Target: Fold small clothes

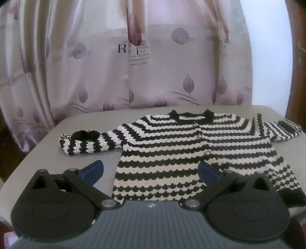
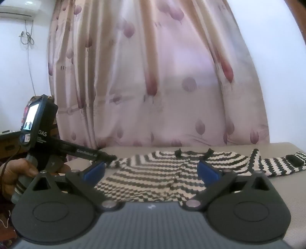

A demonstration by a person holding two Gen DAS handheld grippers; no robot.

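Observation:
A small black-and-white striped knit sweater (image 1: 172,145) lies flat on a grey cushioned surface (image 1: 47,151), front up, with small snap buttons and a black collar. Its sleeves are spread out to the left (image 1: 86,143) and right (image 1: 283,129), each with a black cuff. My left gripper (image 1: 151,170) is open and empty, just above the sweater's lower hem. My right gripper (image 2: 152,170) is open and empty, low over the sweater (image 2: 153,172) near its hem. The left gripper's body (image 2: 40,130) shows at the left of the right wrist view, held by a hand.
A pink curtain (image 1: 153,57) with leaf prints hangs right behind the surface. A white wall with an air conditioner (image 2: 17,9) is at the far left. Dark wooden furniture (image 1: 298,76) stands at the right edge.

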